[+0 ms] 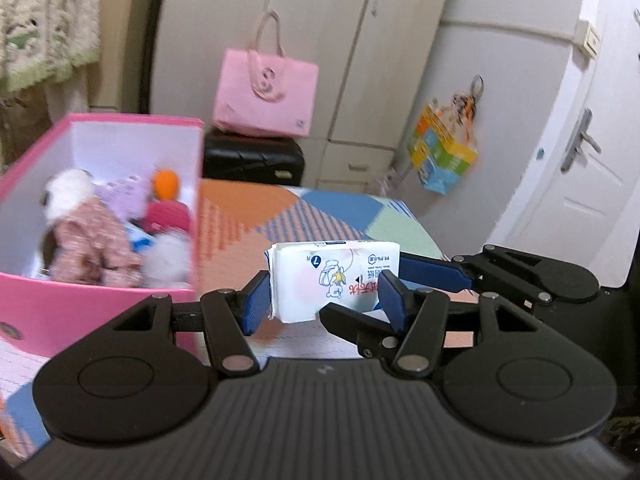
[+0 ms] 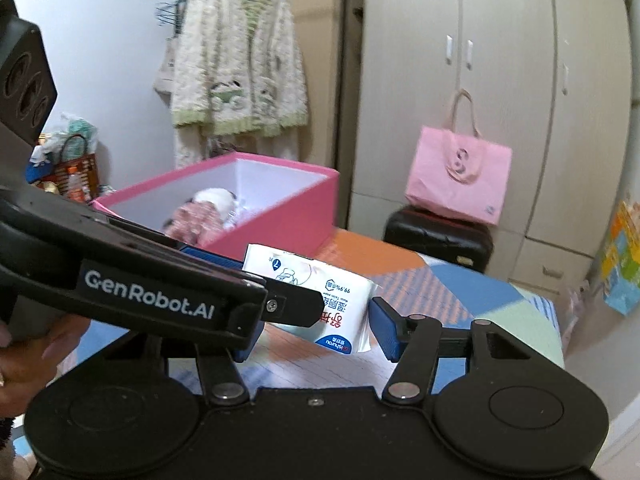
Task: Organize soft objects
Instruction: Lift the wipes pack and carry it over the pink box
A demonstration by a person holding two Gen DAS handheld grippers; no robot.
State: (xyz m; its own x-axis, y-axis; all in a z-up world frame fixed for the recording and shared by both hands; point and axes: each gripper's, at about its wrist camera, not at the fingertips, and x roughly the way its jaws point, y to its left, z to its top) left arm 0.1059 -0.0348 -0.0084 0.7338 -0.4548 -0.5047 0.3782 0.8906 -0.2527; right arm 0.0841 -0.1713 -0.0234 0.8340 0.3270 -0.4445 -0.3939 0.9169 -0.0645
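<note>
- Mat (image 1: 336, 208): patchwork of orange, blue and green; both views show it under everything.
- Box (image 1: 100, 304): pink, open, on the mat; the left view looks in at plush toys (image 1: 92, 236), while the right view shows only a glimpse of them.
- Pack (image 1: 336, 276) of tissues: lifted above the mat, near the box.
- Left gripper (image 1: 324, 300): pads clamped on the pack's sides.
- Right gripper (image 2: 316, 328): fingers astride the pack's other end (contact unclear; its left pad is hidden).
</note>
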